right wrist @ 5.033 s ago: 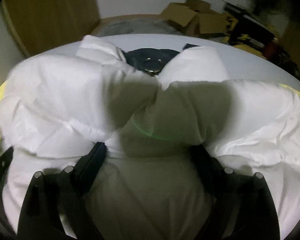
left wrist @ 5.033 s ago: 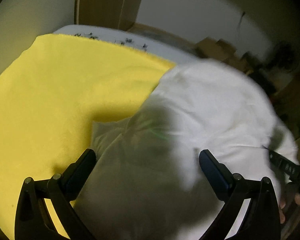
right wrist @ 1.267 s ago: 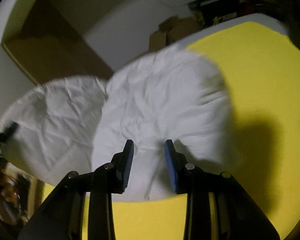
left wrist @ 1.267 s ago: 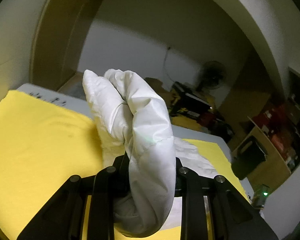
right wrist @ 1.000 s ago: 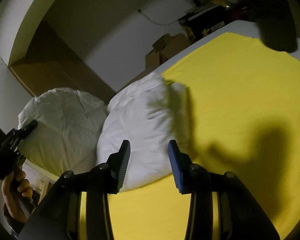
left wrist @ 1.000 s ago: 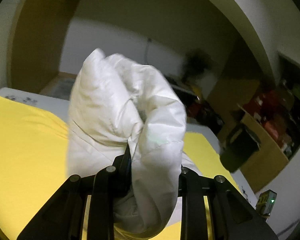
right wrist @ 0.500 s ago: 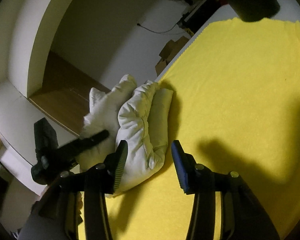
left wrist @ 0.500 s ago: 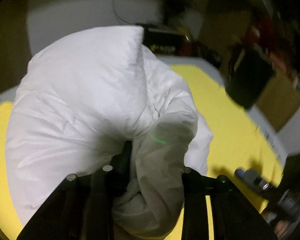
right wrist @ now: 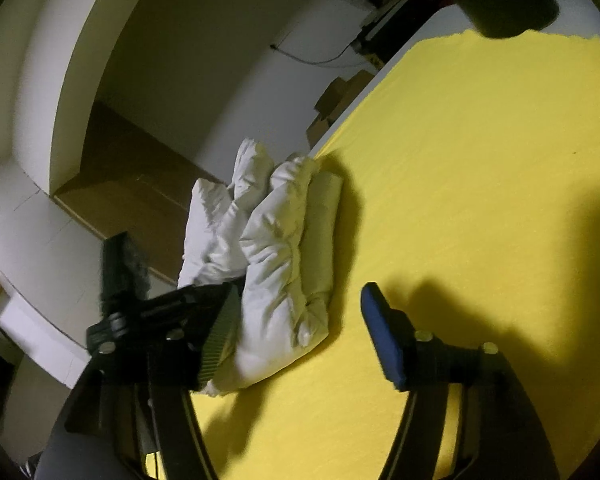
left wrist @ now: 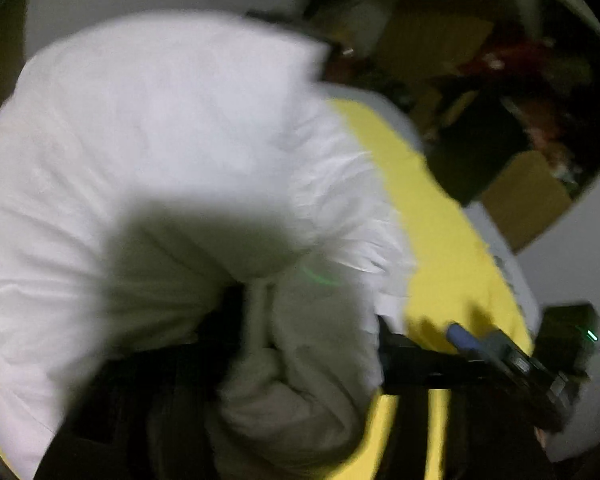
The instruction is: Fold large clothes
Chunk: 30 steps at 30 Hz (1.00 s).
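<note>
Lowered onto the yellow sheet, puffy white jacket lies folded (both tongs opening, gripping nothing).

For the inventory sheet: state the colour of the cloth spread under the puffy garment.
Bright yellow cloth, plain, clearest in the right wrist view.

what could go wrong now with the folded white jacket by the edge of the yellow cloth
The puffy white padded jacket lies at the edge of the yellow cloth; it may slide off. The left gripper is opening with padding between its jaws, so the springy folds may puff apart. The right gripper, also opening, holds nothing down.
</note>
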Tool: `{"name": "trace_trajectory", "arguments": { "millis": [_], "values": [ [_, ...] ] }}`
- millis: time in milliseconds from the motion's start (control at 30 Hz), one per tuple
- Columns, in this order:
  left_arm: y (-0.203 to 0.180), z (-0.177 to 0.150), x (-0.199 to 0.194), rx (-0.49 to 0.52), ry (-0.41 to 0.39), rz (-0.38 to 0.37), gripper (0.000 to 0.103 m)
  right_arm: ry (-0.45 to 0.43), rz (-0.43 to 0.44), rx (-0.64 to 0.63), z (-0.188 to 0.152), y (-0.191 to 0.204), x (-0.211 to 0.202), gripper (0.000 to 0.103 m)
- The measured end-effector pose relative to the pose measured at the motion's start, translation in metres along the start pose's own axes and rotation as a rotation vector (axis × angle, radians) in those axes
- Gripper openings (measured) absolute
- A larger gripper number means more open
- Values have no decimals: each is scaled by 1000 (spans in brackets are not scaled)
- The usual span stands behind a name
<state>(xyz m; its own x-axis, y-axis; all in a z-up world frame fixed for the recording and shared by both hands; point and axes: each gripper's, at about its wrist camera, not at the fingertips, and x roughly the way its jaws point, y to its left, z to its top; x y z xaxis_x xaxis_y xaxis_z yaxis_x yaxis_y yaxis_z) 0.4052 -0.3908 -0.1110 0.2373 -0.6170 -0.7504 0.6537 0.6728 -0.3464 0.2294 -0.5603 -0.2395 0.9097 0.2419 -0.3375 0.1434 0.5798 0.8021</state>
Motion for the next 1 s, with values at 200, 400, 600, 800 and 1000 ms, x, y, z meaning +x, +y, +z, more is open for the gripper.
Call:
{"name": "trace_trajectory", "arguments": {
  "millis": [200,400,600,800,1000],
  "values": [
    [-10,-37,-114,122,-180,-70,103,-87,-132,-112,3,31,-16,81],
    [47,-67,-214,43,-343,-34,103,-74,-222,-334,0,131,-4,82],
    [104,-95,-270,-119,-431,17,103,145,-321,-582,18,228,90,88],
    [132,-116,-288,-171,-430,8,103,531,-590,-548,5,179,188,90],
    [158,-106,-284,-230,-424,-12,103,489,-409,-451,17,137,151,61]
  ]
}}
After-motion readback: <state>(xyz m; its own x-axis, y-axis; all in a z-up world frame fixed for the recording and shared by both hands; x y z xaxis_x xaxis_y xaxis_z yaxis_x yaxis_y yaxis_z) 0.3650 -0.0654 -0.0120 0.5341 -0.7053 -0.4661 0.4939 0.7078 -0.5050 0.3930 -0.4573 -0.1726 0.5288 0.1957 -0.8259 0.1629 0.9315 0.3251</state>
